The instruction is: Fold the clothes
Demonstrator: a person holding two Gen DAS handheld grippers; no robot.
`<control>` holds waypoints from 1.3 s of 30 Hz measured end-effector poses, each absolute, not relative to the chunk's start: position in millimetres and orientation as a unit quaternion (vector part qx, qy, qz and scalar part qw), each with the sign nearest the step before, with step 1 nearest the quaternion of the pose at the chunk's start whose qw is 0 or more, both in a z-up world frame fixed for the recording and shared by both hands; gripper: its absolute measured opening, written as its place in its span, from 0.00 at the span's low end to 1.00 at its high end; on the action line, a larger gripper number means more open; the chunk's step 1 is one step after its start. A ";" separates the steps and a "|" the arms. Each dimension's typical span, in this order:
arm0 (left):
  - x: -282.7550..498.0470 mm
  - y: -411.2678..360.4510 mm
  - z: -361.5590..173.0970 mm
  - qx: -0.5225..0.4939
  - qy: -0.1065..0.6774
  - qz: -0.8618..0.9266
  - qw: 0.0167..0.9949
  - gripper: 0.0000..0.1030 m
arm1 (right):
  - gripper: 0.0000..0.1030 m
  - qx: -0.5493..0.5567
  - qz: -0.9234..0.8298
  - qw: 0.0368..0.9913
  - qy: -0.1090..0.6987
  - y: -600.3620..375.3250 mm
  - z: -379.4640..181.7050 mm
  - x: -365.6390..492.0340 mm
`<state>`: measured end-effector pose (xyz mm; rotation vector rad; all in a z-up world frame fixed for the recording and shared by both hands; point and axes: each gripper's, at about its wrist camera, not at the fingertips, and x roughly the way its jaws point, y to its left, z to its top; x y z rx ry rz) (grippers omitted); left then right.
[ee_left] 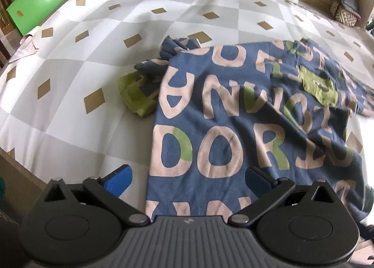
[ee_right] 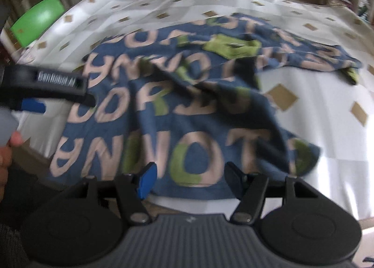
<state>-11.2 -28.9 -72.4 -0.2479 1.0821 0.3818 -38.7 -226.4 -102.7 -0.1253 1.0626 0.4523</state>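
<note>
White-and-grey diamond-patterned bedding carries the blue cotton T-shirt with big pink and green letters, which lies spread but rumpled, one green-cuffed sleeve bunched beside it. Folding looks barely begun: no clean fold shows. Left gripper and right gripper hover over the near hem, jaws spread, holding nothing.

Checked bedspread, blue lettered shirt lying spread on it
</note>
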 end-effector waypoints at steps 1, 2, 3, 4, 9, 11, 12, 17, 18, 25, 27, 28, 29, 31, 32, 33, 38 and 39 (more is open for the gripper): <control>-11.7 -27.9 -70.1 -0.122 0.510 0.177 0.833 1.00 | 0.60 -0.068 0.220 0.834 0.502 -220.8 -105.3 -40.5; -11.9 -26.6 -67.3 -0.126 0.511 0.173 0.833 1.00 | 0.60 -0.078 0.226 0.831 0.501 -215.0 -107.8 -42.3; -12.1 -25.1 -64.4 -0.130 0.511 0.168 0.833 1.00 | 0.60 -0.089 0.232 0.829 0.501 -209.2 -110.3 -44.2; -11.4 -23.4 -60.7 -0.128 0.512 0.166 0.833 1.00 | 0.60 -0.101 0.236 0.828 0.499 -203.2 -112.8 -45.8; 0.5 -6.5 -33.2 -0.111 0.507 0.148 0.842 1.00 | 0.58 -0.123 0.229 0.829 0.495 -187.3 -122.7 -44.2; 6.5 4.0 -20.6 -0.104 0.498 0.138 0.850 1.00 | 0.57 -0.120 0.223 0.830 0.496 -184.5 -126.2 -41.7; 9.5 9.3 -14.3 -0.101 0.493 0.134 0.854 1.00 | 0.56 -0.124 0.222 0.833 0.491 -183.0 -127.1 -41.8; 14.4 39.0 -4.2 -0.109 0.474 0.162 0.858 1.00 | 0.16 -0.140 0.229 0.838 0.476 -176.0 -125.4 -42.1; 13.2 43.7 -6.1 -0.125 0.474 0.167 0.855 1.00 | 0.09 -0.144 0.233 0.836 0.476 -173.5 -125.5 -42.4; 6.8 56.6 -22.3 -0.207 0.481 0.167 0.835 1.00 | 0.08 -0.108 0.298 0.808 0.497 -156.5 -116.4 -54.6; 6.9 52.8 -22.6 -0.197 0.481 0.169 0.838 1.00 | 0.12 -0.079 0.325 0.797 0.503 -154.5 -113.1 -55.8; 7.4 50.7 -22.8 -0.194 0.482 0.165 0.839 1.00 | 0.12 -0.049 0.347 0.781 0.517 -155.3 -112.6 -54.3; 7.9 48.7 -23.1 -0.190 0.482 0.162 0.840 1.00 | 0.12 -0.042 0.356 0.775 0.521 -155.1 -110.6 -54.5; 8.6 45.1 -25.3 -0.184 0.487 0.163 0.838 1.00 | 0.33 -0.045 0.364 0.771 0.521 -153.7 -105.5 -56.2; 8.9 43.5 -26.4 -0.180 0.489 0.165 0.837 1.00 | 0.38 -0.051 0.350 0.784 0.511 -157.9 -100.7 -54.2; 8.6 42.4 -27.1 -0.178 0.489 0.166 0.837 1.00 | 0.41 -0.059 0.329 0.801 0.497 -163.6 -95.2 -51.4; 9.7 28.0 -34.0 -0.155 0.504 0.150 0.836 1.00 | 0.48 -0.055 0.210 0.864 0.455 -207.9 -75.6 -29.5; 9.8 23.8 -35.7 -0.150 0.507 0.146 0.836 1.00 | 0.48 -0.045 0.187 0.870 0.453 -220.1 -73.9 -24.3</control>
